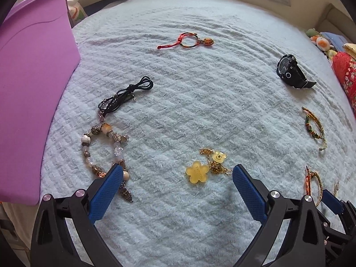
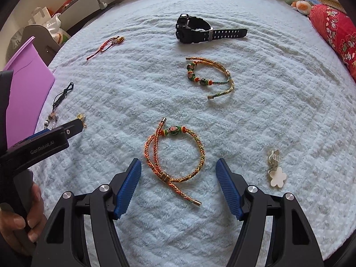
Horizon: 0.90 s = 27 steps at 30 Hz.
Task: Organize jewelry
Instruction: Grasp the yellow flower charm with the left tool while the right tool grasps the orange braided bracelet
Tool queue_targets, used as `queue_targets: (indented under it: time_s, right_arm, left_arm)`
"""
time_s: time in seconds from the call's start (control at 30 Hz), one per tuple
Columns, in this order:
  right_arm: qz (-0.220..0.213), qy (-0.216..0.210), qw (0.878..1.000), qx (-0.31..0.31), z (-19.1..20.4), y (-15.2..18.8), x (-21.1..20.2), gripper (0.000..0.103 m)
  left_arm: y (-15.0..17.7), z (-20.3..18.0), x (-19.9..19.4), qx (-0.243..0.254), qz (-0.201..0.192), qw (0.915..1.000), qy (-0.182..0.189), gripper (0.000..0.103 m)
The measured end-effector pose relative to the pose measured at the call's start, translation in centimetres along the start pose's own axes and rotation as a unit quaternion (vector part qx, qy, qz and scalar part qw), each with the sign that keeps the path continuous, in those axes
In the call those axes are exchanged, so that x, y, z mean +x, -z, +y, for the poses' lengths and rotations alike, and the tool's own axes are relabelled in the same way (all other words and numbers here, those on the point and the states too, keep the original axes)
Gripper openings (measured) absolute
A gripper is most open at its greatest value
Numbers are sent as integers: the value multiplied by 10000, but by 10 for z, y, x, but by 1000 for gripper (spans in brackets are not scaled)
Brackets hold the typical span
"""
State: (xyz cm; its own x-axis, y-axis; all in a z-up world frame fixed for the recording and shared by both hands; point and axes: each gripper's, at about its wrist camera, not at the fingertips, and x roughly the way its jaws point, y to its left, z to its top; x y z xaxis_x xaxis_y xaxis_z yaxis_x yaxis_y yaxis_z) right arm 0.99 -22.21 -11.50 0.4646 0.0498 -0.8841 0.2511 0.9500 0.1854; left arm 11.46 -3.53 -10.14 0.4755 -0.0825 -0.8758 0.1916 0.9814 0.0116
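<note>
So, my right gripper [image 2: 178, 173] is wide open w/ nothing in it. The braided orange-gold bracelet [image 2: 174, 155], one green bead up top, lies at frame center on the pale fuzzy blanket [image 2: 267, 111], its loop just past the tips. My left gripper [image 1: 178, 178], also open and empty, has the yellow flower-and-bear charm [image 1: 204, 166] btw its tips, nearer the right one.

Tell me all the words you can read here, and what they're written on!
"GenRobot.AI" on the black body of the left gripper, seen from the right wrist.
Raised letters on the yellow flower charm: too small and blurred to read.
The black watch face: nothing readable.
</note>
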Motion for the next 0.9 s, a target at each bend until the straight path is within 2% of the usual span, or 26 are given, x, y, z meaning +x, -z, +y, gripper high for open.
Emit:
queue_targets:
  time_s: [0.3,0.43,0.7,0.8,0.9]
  right_arm:
    - [-65,74,9999,-104,2,2,3,67]
    - [-76,39,9999,-110,1,1,5,67]
    - [-112,283,9992,-271,8,2,7,67]
    - [-113,294,9991,-276,8,2,7,65]
    - [-136,305,9991,-270,8,2,5,59]
  left_arm:
    - [0,-22,11,238,19,9997,-41,96]
    - [0,-21,16,203,-11,9998,-61,98]
    - [2,-22,16,220,-65,9997,-45,97]
    - [2,-22,15,183,-57,9998,-25,94]
    - [6,-22,10,209,-160,9997,-24,84]
